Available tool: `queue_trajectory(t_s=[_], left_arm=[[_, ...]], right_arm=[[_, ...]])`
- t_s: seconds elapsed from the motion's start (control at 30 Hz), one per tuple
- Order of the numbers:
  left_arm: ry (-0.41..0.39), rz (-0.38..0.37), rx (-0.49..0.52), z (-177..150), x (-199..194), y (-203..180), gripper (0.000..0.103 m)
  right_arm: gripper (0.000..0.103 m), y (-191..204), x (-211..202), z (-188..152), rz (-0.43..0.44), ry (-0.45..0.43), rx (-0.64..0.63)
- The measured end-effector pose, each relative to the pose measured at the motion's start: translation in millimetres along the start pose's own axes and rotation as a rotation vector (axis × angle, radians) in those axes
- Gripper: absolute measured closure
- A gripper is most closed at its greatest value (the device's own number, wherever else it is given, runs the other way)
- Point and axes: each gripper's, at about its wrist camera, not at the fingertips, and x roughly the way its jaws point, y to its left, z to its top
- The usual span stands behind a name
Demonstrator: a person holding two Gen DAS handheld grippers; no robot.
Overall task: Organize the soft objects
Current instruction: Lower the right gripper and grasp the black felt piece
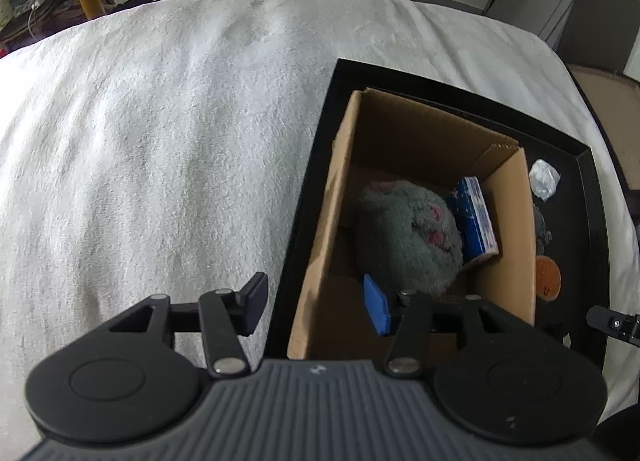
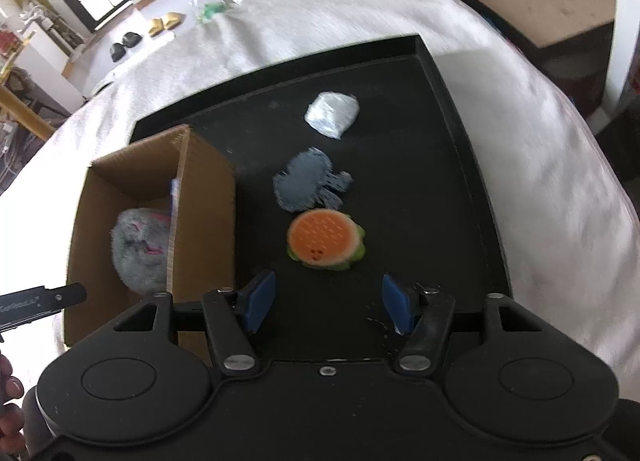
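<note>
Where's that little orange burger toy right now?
In the right wrist view, the burger toy lies on the black tray, beside the box, just below the blue-grey plush.

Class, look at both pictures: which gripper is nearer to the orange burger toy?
Right. The right gripper hangs open just short of the burger toy on the tray; the left gripper is over the cardboard box.
</note>
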Motion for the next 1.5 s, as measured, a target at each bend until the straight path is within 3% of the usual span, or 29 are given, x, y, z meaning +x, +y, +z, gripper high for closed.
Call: queue_trajectory(t_s=[0.17, 0.47, 0.9, 1.0, 1.07, 1.17, 1.5], left_arm=[[0.007, 0.008, 0.035, -3.3, 0.0, -10.9, 0.049], [0.023, 0.037, 0.067, -6.2, 1.9, -25.5, 0.042], [0.055, 0.099, 0.072, -10.0, 15.1, -31.3, 0.04], [0.071, 0.116, 0.081, -12.2, 20.6, -33.0, 0.04], [0.078, 0.121, 0.075, -12.8, 22.4, -33.8, 0.04], [0.079, 0.129, 0.075, -13.1, 23.6, -37.1, 0.04], [0.077, 0.135, 0.079, -14.7, 21.0, -40.1, 0.04]], right_arm=[[0.036, -19.8, 9.0, -0.2, -0.015, 0.038, 0.078], [0.029, -29.5, 33.1, -7.0, -0.027, 0.094, 0.083], [0.03, -29.6, 69.8, -13.7, -0.085, 0.15, 0.006], [0.035, -30.6, 76.1, -14.0, -0.08, 0.157, 0.01], [0.048, -30.9, 80.5, -14.2, -0.079, 0.176, 0.013], [0.058, -30.5, 81.1, -13.8, -0.089, 0.162, 0.007], [0.075, -32.9, 70.0, -12.1, -0.039, 0.119, 0.022]])
